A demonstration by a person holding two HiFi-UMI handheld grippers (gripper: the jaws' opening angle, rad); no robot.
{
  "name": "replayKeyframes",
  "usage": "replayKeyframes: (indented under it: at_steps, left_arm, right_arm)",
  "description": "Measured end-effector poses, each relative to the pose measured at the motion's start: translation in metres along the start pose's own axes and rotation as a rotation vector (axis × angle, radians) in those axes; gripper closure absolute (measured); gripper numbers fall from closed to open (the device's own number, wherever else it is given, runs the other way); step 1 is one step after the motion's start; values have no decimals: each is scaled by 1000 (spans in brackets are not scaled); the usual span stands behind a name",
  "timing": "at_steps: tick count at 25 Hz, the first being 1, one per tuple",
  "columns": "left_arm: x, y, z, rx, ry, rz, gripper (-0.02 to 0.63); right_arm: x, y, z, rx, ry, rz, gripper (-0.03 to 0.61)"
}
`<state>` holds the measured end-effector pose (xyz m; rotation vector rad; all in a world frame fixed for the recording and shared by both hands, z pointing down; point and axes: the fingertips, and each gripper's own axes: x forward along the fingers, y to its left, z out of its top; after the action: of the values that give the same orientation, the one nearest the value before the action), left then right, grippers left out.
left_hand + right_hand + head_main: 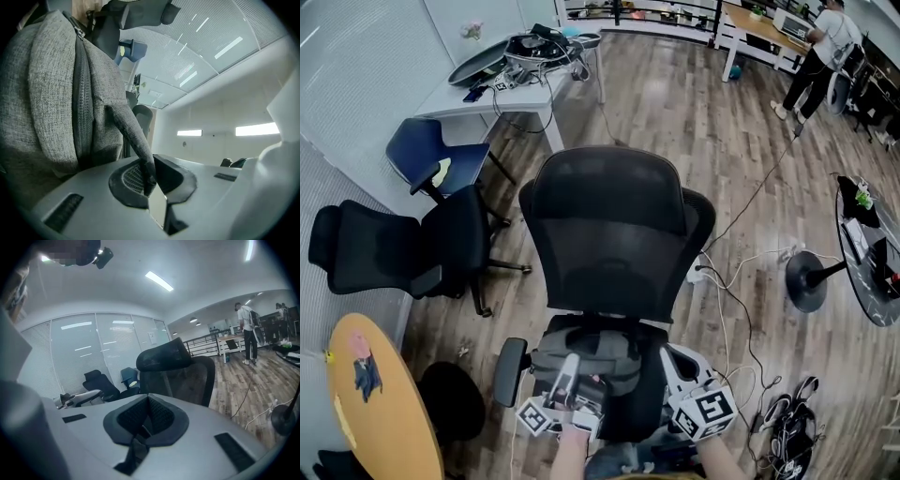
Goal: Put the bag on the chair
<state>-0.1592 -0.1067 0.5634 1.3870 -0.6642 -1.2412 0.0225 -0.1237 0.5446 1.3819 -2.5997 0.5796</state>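
Note:
A grey fabric bag lies on the seat of the black mesh office chair, whose backrest rises just beyond it. My left gripper is over the bag's near side. In the left gripper view the bag fills the left, its zipper running down, and a grey strap runs into my left gripper, pinched between the pads. My right gripper hovers by the seat's right edge. In the right gripper view its jaws are together with nothing in them, and the chair stands ahead.
Another black chair and a blue chair stand at the left, with a cluttered white table behind. An orange round table is at lower left. Cables and a round stand base lie at right. A person stands far off.

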Motion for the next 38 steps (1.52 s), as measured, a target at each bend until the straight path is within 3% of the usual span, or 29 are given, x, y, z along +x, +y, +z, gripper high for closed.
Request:
replayKeyframes:
  at_steps: [9,13,19,24,27,38]
  left_arm:
    - [23,20,8,20,-26,-32,575]
    - [38,32,19,11,-54,-39,574]
    - [53,43,24,18,-50,-41,574]
    - [66,51,28,22,-54,-17,574]
    - [77,56,30,21,-47,-9,572]
    - [109,79,37,35,-23,1,571]
  right_arm:
    - [-1,-28,-15,38,29,-37,566]
    - [2,-40,-24,144,21,-51,565]
    - [12,-25,-14,410,-121,133,566]
    - [29,-34,-31,302,-37,18,565]
    - [36,-36,-36,222,7,0,565]
    - [35,-59,-40,213,18,-45,565]
